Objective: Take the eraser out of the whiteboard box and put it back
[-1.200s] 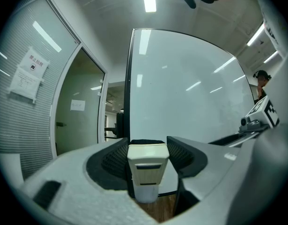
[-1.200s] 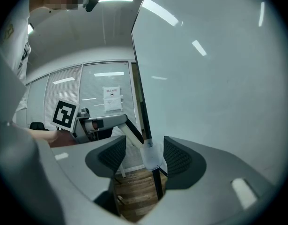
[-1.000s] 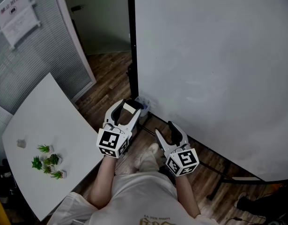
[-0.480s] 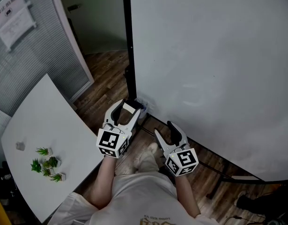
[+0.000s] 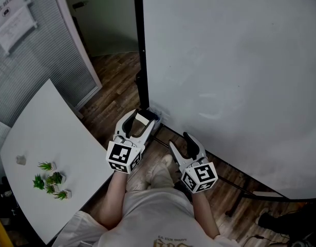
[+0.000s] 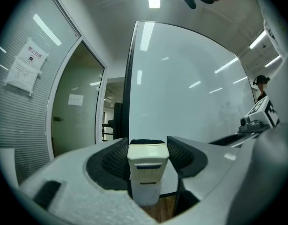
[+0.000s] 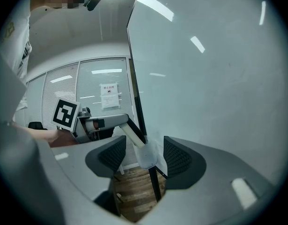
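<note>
My left gripper [image 5: 141, 120] is shut on a cream eraser [image 5: 143, 118], held level just left of the small clear whiteboard box [image 5: 157, 117] at the board's lower left corner. In the left gripper view the eraser [image 6: 147, 172] stands upright between the two dark pads of the left gripper [image 6: 147, 154], with the whiteboard [image 6: 190, 102] ahead. My right gripper [image 5: 181, 142] hangs open a little to the right, nothing in it. In the right gripper view the open right gripper [image 7: 143, 156] frames the clear box [image 7: 148, 153], and the eraser [image 7: 130, 133] reaches toward it from the left.
The big whiteboard [image 5: 235, 71] on a black post [image 5: 139, 45] fills the right. A white table [image 5: 39, 133] with small green plants [image 5: 51, 180] stands at the left. Below are wooden floor, the person's shoe [image 5: 160, 171] and the board's stand leg [image 5: 235, 184].
The head view has drifted slightly. Both grippers stay where they were, the left still holding the eraser beside the box.
</note>
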The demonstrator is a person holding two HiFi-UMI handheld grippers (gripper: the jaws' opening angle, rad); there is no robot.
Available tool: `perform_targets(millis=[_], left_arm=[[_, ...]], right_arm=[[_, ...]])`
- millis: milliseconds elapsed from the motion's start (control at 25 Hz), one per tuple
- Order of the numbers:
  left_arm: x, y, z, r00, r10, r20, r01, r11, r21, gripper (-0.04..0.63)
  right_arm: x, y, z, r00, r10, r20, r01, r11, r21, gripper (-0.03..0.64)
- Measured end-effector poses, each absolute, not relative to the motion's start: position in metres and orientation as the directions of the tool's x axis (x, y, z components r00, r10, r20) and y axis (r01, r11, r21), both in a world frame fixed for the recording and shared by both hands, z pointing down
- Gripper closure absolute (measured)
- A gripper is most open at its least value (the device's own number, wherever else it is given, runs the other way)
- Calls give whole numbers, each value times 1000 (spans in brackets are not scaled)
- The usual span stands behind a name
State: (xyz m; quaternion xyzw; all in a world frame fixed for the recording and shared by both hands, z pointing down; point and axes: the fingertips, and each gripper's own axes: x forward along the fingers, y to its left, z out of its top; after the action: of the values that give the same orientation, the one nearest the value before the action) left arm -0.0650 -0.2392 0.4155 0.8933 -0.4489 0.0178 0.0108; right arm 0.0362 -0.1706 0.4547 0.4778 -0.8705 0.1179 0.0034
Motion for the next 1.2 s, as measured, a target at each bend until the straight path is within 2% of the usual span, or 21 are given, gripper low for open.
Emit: perform_targets(millis=[1200], left_arm=[[-53,-261,459,619,-775,127,-784,-619,43,336]], right_arm=[[31,-185,473,-563,-812,158,-821,526,-222,374]])
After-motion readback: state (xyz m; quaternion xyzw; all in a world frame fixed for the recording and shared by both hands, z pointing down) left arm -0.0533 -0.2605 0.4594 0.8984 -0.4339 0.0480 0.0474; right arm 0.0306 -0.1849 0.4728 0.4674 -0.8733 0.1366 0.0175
